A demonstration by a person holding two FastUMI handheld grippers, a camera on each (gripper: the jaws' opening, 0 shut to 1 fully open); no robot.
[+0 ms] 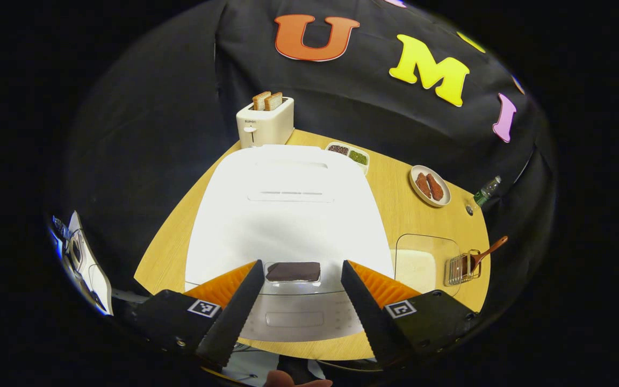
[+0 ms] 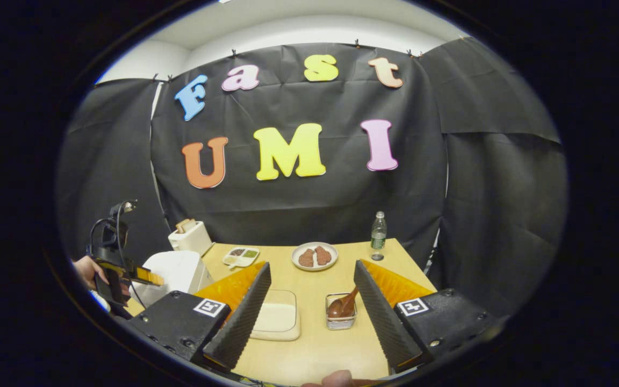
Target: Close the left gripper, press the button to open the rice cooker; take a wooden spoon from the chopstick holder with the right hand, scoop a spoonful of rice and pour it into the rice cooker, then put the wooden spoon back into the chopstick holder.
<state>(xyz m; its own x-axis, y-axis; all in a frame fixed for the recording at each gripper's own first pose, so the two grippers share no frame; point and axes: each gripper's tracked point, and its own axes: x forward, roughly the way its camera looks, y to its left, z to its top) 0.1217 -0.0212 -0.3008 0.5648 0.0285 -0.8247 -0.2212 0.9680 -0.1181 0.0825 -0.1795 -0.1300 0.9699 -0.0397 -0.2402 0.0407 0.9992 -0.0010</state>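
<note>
The white rice cooker [image 1: 288, 215] stands shut on the wooden table, with its dark panel [image 1: 293, 271] and a pale button [image 1: 294, 319] at the near edge. My left gripper [image 1: 301, 352] hovers open just above that front edge, fingers either side of the panel. Right of the cooker lie a clear tray of rice [image 1: 419, 266] and a wire chopstick holder [image 1: 462, 269] with the wooden spoon [image 1: 488, 251] in it. My right gripper [image 2: 309, 355] is open above the table's near edge, short of the rice tray [image 2: 276, 318] and the holder [image 2: 340, 314] with the spoon [image 2: 342, 306]. The cooker [image 2: 178, 274] sits at left.
A toaster [image 1: 265, 123] with bread stands behind the cooker. A divided dish [image 1: 348, 156], a plate of brown food [image 1: 430, 186] and a water bottle [image 1: 487, 192] line the table's far side. A hand [image 2: 89, 269] holds the left gripper beside the cooker.
</note>
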